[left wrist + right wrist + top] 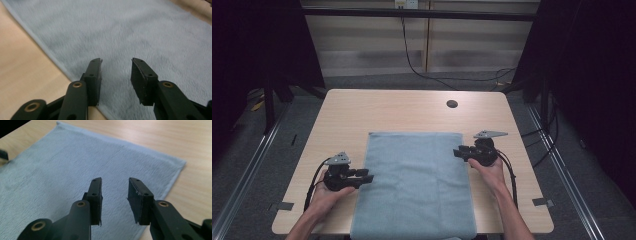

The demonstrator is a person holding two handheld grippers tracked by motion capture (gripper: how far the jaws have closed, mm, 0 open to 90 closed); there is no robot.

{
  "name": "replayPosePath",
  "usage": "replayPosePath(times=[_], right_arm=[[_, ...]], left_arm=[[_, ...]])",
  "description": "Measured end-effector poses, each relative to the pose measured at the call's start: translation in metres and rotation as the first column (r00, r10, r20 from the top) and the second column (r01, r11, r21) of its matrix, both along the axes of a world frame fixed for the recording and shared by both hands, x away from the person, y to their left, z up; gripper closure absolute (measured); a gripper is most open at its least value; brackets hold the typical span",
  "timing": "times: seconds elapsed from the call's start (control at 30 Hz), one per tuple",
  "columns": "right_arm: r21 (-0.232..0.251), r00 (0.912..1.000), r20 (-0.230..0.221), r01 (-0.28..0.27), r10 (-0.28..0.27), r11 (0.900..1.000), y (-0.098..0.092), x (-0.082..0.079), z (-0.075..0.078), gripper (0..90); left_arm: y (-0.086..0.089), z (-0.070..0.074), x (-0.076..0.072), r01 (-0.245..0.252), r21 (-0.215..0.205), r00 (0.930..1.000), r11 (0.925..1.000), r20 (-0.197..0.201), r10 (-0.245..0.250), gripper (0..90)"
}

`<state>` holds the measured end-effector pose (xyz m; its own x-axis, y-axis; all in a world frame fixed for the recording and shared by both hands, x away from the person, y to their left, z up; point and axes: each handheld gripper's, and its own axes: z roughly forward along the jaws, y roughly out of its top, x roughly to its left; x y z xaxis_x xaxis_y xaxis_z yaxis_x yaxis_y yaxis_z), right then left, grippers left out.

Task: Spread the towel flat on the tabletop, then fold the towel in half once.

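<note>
A light blue towel (414,182) lies flat on the wooden table (362,107), its near end hanging over the front edge. My left gripper (368,176) sits at the towel's left edge and points right across it. In the left gripper view the towel (130,32) spreads under my left gripper (116,61), whose jaws stand apart with nothing between them. My right gripper (458,152) is at the towel's right edge near the far corner, pointing left. The right gripper view shows my right gripper (115,180) open above the towel (62,170), holding nothing.
A small round cable hole (452,104) sits in the table near its far edge. Tape marks (543,202) lie at the front corners. Black cables (422,70) run across the floor behind the table. Bare wood lies on both sides of the towel.
</note>
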<state>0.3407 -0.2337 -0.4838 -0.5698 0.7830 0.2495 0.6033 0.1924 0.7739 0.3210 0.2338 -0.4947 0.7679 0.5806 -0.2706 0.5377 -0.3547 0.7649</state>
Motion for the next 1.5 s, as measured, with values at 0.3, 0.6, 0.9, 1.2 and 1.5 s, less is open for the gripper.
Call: replayPosePath(times=[0.3, 0.6, 0.9, 1.2, 1.5], right_arm=[[-0.033, 0.9978, -0.041, -0.053, 0.052, 0.998, 0.018, -0.005, -0.014, 58.3], [-0.045, 0.997, -0.047, -0.064, 0.061, 0.997, 0.027, -0.018, -0.025, 57.1], [-0.059, 0.993, -0.076, -0.094, 0.09, 0.994, 0.026, -0.044, -0.021, 59.2], [-0.052, 0.9887, -0.074, -0.134, 0.13, 0.99, 0.025, -0.063, -0.012, 58.8], [-0.048, 0.9997, -0.02, 0.013, -0.014, 0.999, -0.009, -0.011, -0.005, 56.3]], left_arm=[[0.0, -0.014, 0.037, -0.119, 0.033, 0.9927, 0.9923, -0.014, 0.12, 54.6], [-0.005, -0.011, 0.021, -0.085, 0.116, 0.9953, 0.9896, 0.056, 0.079, 57.4], [0.0, -0.009, -0.011, -0.022, 0.095, 0.9997, 0.9953, 0.009, 0.021, 57.7], [0.015, -0.004, -0.02, -0.029, 0.027, 0.9992, 0.9992, -0.026, 0.029, 56.7], [0.027, 0.002, 0.03, -0.141, 0.012, 0.9895, 0.9899, -0.029, 0.142, 54.7]])
